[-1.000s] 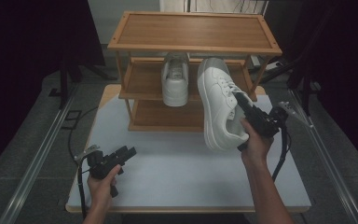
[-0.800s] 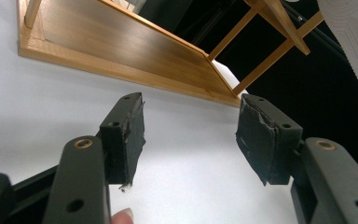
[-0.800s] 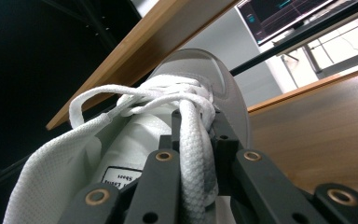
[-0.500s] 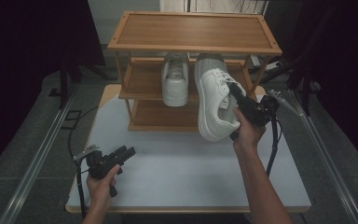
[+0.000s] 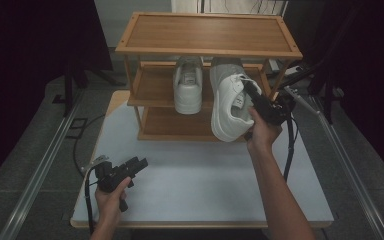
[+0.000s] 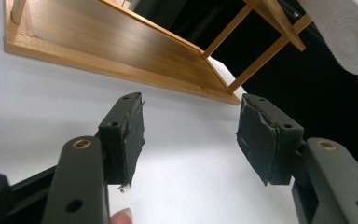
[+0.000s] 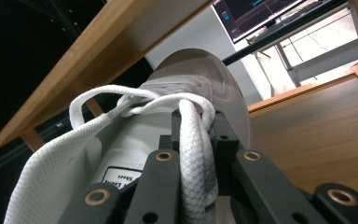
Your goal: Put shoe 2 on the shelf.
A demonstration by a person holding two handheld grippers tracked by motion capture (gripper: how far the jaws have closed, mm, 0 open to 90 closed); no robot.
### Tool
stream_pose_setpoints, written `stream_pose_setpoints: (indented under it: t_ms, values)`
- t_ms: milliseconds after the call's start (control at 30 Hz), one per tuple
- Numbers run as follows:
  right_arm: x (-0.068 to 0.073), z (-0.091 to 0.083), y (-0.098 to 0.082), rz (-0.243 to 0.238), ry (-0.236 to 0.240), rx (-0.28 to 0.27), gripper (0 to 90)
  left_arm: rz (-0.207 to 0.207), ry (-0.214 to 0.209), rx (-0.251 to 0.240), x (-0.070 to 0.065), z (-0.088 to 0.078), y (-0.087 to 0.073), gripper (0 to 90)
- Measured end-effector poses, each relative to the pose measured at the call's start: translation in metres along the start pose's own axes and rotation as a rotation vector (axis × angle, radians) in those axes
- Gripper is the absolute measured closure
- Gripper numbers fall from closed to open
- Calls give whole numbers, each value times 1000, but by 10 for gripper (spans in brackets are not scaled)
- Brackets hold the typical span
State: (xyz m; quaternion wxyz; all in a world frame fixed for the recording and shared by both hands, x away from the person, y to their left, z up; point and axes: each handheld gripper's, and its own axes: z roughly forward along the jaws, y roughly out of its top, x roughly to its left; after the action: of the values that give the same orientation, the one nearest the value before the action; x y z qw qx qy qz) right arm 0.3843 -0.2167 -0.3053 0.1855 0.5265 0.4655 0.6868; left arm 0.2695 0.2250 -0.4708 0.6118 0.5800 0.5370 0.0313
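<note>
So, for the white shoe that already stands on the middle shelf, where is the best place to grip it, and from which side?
Probably the heel collar of the shelved shoe: its heel faces the person at the shelf's open front, so come in level from the front, below the top board, one jaw inside the opening and one behind the heel.

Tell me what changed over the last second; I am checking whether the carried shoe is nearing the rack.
The right tool, shut on the carried white shoe, moved up and away from the person, bringing the shoe's toe in over the rack's middle shelf beside the second shoe. Nothing was let go. The left tool stayed open and empty low over the table, and the second shoe kept its place.
</note>
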Motion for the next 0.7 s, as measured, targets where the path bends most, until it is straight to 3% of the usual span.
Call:
stream_pose_setpoints:
  t_ms: [167, 333, 700]
  values:
    - [0, 8, 3, 6, -26, -3, 840, -8, -3, -5, 0, -2, 1, 406]
    - [-1, 16, 5, -17, -61, 8, 840, -18, -9, -10, 1, -1, 1, 406]
    - [-1, 25, 5, 4, -72, -3, 839, -24, -13, -15, 1, -3, 1, 406]
